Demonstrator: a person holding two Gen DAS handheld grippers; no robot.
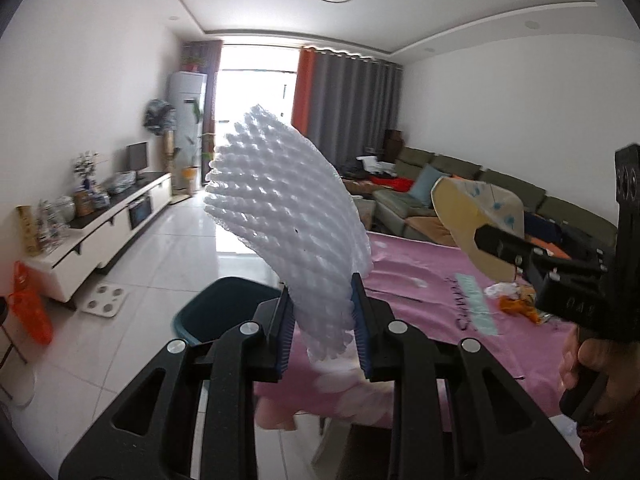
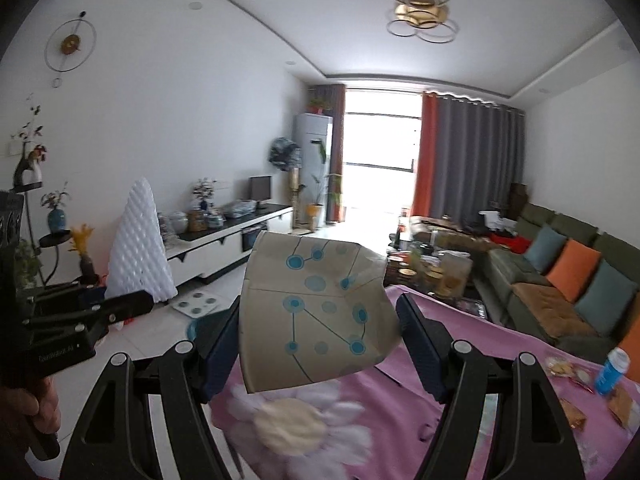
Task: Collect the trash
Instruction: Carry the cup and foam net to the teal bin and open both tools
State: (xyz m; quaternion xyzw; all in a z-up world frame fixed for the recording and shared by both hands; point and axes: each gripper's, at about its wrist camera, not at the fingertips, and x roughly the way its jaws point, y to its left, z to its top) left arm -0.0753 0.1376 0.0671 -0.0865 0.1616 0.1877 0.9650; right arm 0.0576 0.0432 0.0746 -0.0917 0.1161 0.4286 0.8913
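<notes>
Above a table draped in a pink cloth (image 1: 420,276), the left gripper (image 1: 324,320) pinches a white foam net (image 1: 288,216) between nearly closed fingers, the net standing upright. The right gripper (image 2: 320,344), jaws wide, holds a crushed paper cup (image 2: 316,312). A dark bin (image 1: 224,308) sits on the floor just beside the table's edge.

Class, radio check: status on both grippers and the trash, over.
Left gripper clamps white foam net. Right gripper holds crushed paper cup. Dark bin below left, path unobstructed.
</notes>
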